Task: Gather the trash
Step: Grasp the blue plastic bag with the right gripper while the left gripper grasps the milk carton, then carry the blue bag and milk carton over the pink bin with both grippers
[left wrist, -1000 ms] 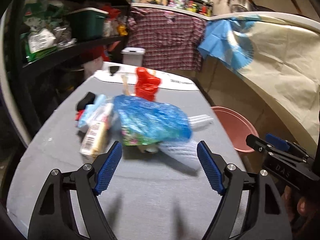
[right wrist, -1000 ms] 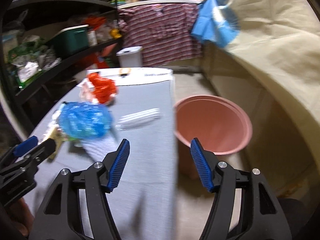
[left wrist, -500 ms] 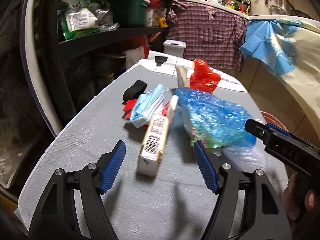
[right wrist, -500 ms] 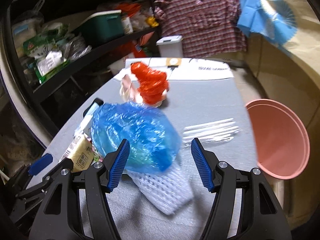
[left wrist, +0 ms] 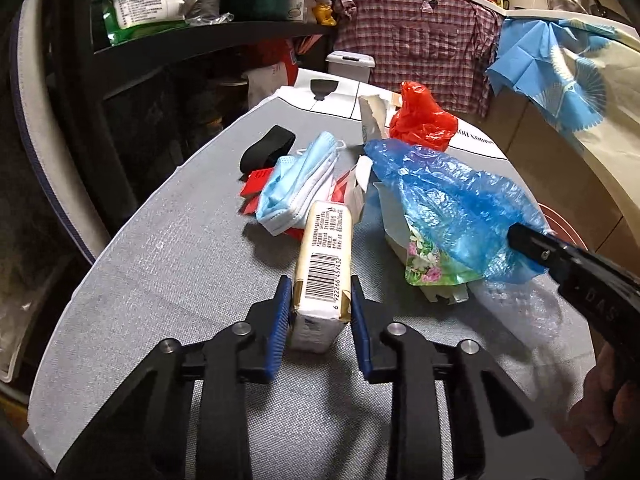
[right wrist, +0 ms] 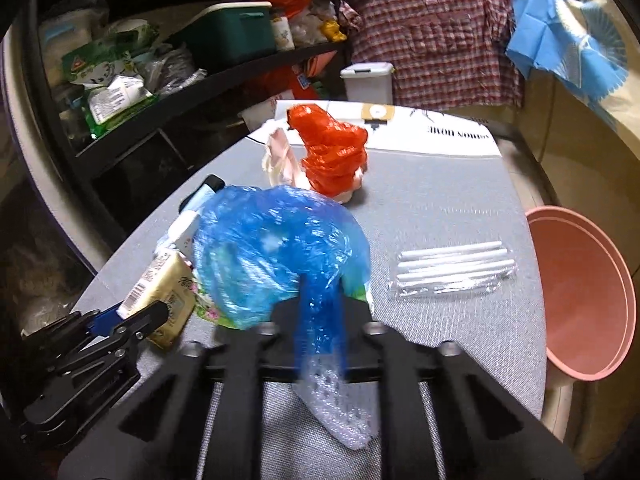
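We are at the very start of the clearing, as far as we can judge: nearly all the trash lies on the grey surface (left wrist: pixel 168 264) and the pink bin (right wrist: pixel 580 300), standing off the surface's right edge, shows nothing inside it from the part we can see.

Our left gripper (left wrist: pixel 319 312) has closed its blue pads on the near end of a cream-coloured carton (left wrist: pixel 325 264) with a barcode label; the carton rests on the surface, not yet lifted. Our right gripper (right wrist: pixel 320 320) is pinched tight on a twisted tail of the blue plastic bag (right wrist: pixel 276 248), with the jaws drawn almost together. The bag's bulk sits on top of a flowered packet (left wrist: pixel 432 264), and a clear bubble-textured sleeve (right wrist: pixel 344 412) lies under the right gripper; whether that sleeve is caught in the grip too, we cannot tell.

So two pieces are in hand and none, by our reckoning, has been dropped in the bin. What remains on the surface:
- a bundle of blue face masks (left wrist: pixel 296 184) lying on red scraps, just behind the carton
- a black strap (left wrist: pixel 266 148) farther back on the left
- a crumpled red plastic bag (right wrist: pixel 332 152) with a pale wrapper beside it, at the far end
- a clear pack of white sticks (right wrist: pixel 452 268) between the blue bag and the bin

We judge that both held pieces need carrying right to the bin, then several more trips for the rest.
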The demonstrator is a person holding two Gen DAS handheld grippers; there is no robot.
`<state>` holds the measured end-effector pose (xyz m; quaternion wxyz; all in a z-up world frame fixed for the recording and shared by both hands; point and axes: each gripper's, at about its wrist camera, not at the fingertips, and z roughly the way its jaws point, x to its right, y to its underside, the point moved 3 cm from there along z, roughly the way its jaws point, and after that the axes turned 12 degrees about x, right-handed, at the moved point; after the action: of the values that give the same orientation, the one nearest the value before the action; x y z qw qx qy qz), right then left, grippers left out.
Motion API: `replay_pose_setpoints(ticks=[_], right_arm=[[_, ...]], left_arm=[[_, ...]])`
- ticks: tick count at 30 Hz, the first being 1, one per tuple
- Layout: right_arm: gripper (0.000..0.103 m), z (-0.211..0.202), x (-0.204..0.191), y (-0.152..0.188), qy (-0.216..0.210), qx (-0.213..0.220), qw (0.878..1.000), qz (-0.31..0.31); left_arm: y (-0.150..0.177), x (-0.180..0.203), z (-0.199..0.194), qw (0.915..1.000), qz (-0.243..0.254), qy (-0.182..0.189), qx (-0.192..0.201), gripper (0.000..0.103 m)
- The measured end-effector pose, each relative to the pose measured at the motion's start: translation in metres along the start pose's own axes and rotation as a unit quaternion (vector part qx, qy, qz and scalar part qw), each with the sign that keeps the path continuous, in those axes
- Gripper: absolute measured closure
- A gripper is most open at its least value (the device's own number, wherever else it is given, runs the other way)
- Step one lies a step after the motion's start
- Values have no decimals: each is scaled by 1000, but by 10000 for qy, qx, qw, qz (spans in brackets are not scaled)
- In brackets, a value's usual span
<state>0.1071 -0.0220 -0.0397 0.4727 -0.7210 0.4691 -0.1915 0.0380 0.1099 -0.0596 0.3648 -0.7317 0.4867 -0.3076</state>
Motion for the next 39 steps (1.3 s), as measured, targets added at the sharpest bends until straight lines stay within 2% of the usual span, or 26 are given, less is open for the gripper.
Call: replay_pose_setpoints(ticks=[8,21,29,39], right_arm=[[100,-38,-1,-20,104,598,9982,-15],[100,-100,17,-29,544,940,9940,80],[100,-131,54,-40,990,1145,9882,212],[100,-148,118,-47,1749,1277,9757,334]], left_arm=[[-7,1,-23,9996,57,67,259,78],[-17,20,-66,9969,71,546,558,78],[-23,53,-81,9925,266,1031,597,78],[-38,118,-81,9823,508,1698,610,78]])
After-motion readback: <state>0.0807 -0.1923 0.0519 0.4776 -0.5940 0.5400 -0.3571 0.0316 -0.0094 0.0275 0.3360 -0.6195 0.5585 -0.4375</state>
